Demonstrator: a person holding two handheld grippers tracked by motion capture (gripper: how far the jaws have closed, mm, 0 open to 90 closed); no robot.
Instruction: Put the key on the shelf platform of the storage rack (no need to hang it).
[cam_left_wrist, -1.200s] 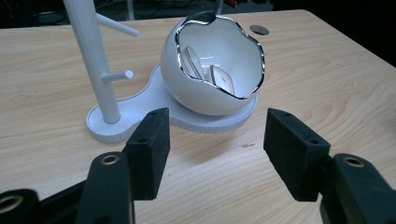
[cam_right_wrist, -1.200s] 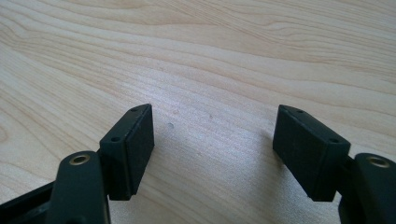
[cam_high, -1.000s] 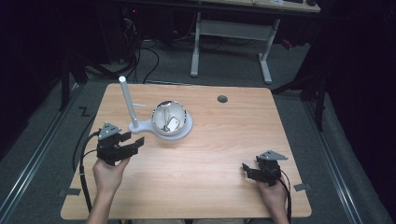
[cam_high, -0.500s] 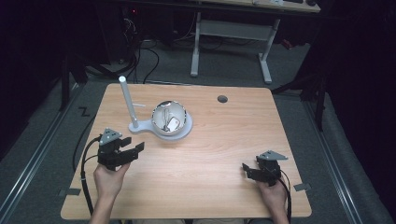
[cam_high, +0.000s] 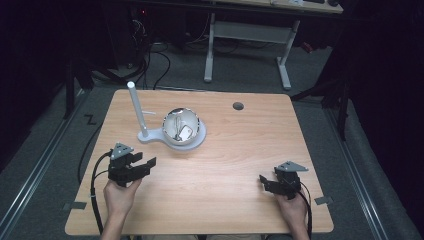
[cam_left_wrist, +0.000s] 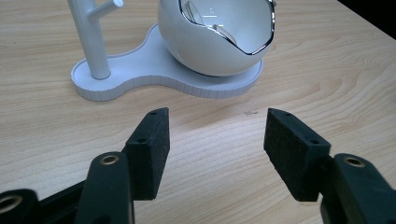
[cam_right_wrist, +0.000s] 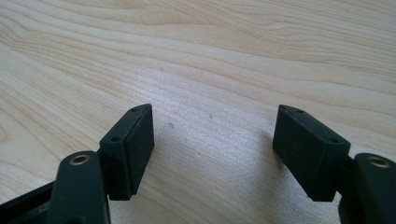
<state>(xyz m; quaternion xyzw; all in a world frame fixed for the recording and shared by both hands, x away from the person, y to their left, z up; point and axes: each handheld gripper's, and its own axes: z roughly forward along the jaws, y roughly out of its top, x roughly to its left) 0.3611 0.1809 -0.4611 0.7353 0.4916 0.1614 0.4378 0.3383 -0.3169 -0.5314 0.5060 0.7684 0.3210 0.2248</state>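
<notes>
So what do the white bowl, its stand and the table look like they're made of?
Bowl: probably glazed ceramic or glossy plastic, going by the bright highlights; the rim looks like chrome.
Stand: matte white, likely plastic; its base edge has fine ridges and the post reflects dully.
Table: light wood or a wood-look laminate, since grain lines run across it; which one is hard to tell.

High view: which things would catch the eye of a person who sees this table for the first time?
First the glossy white bowl with a chrome rim, on a white base left of the table's middle, small items inside it. Next the white post that rises from the same base, to the bowl's left. Then the two open hand-held grippers near the front edge: the left hand-held gripper points at the bowl, the right hand-held gripper over bare wood.
</notes>
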